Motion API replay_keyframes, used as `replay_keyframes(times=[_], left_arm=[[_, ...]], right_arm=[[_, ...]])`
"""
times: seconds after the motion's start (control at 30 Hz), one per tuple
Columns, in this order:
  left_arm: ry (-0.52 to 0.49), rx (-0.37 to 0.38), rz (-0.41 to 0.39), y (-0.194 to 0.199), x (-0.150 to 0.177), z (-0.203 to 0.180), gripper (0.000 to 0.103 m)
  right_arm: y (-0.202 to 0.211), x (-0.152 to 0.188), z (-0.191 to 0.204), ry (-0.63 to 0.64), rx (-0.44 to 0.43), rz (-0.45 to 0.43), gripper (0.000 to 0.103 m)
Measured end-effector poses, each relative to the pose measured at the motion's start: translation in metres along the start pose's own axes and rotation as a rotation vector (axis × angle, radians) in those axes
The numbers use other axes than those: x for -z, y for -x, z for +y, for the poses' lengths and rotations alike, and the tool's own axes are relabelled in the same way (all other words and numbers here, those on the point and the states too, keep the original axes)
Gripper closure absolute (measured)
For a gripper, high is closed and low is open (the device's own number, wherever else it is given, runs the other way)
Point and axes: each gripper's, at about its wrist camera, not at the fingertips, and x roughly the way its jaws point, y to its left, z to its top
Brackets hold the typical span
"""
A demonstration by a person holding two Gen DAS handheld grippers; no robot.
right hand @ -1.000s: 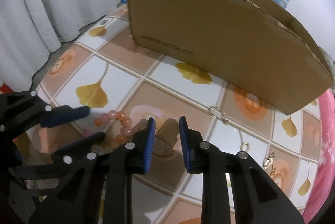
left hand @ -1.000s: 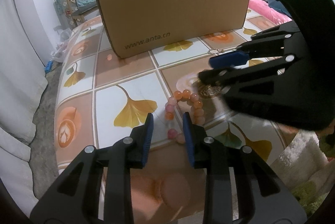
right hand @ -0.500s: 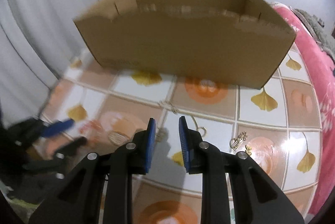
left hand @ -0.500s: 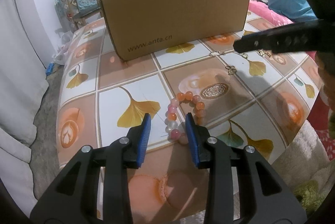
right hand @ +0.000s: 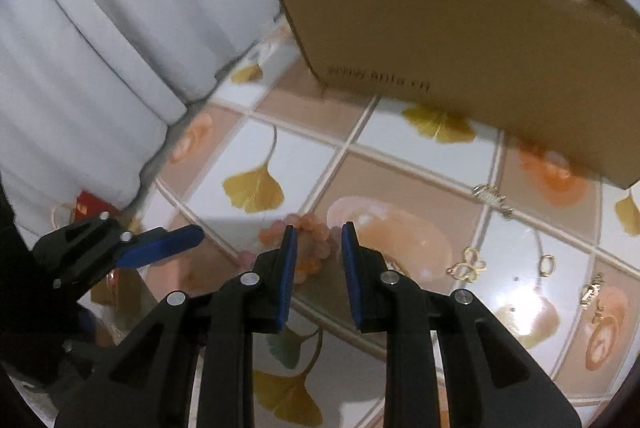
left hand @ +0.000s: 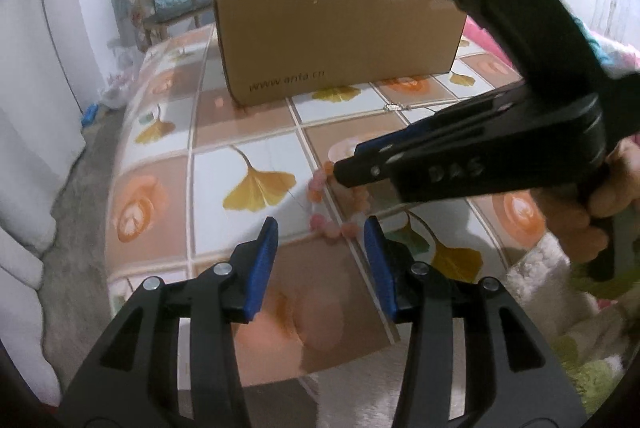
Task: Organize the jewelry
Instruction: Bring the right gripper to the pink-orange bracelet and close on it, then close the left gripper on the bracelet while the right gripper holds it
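Beads of a pink-and-orange bracelet [left hand: 335,212] lie in a loop on the ginkgo-patterned table [left hand: 248,184], in front of the cardboard box [left hand: 340,36]. The left gripper [left hand: 322,248] hangs just short of the loop, its jaws parted and lately widening, nothing between the pads. From the left wrist view the right gripper [left hand: 348,160] crosses above the far side of the bracelet and covers part of it, with a hand [left hand: 592,204] on its handle at the picture's edge. Only the right wrist view shows the small gold pieces: a butterfly charm [right hand: 468,266], a ring [right hand: 547,264] and a clasp [right hand: 490,195], spread to the right, well apart from the beads. There the right gripper's narrow gap frames some beads, but whether the pads touch them cannot be told; the box is blurred.
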Motion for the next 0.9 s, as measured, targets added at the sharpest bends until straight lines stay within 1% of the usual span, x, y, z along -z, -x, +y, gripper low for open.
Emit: replay_keyframes(times=[0.03, 0.07, 0.1, 0.27, 0.6, 0.73, 0.9], left_arm=[[0.017, 0.014, 0.004, -0.001, 0.001, 0.001, 0.06], [0.027, 0.021, 0.006, -0.001, 0.002, 0.002, 0.061], [0.037, 0.03, 0.008, -0.002, 0.002, 0.003, 0.062], [0.043, 0.058, 0.017, -0.003, 0.002, 0.001, 0.064], [0.017, 0.103, 0.012, -0.003, 0.0, -0.015, 0.065], [0.003, 0.111, 0.01, -0.005, -0.003, -0.02, 0.065], [0.016, 0.18, 0.028, -0.015, -0.011, -0.027, 0.065]], right_arm=[[-0.001, 0.0, 0.001, 0.016, 0.006, 0.008, 0.083], [-0.001, 0.0, 0.003, 0.028, 0.019, 0.012, 0.092], [-0.001, 0.001, 0.004, 0.033, 0.025, 0.013, 0.093], [0.005, 0.01, 0.002, 0.03, 0.062, 0.013, 0.093], [0.031, 0.045, -0.028, -0.116, 0.079, 0.007, 0.093], [0.035, 0.052, -0.034, -0.146, 0.087, 0.005, 0.093], [0.04, 0.06, -0.037, -0.161, 0.083, -0.001, 0.093]])
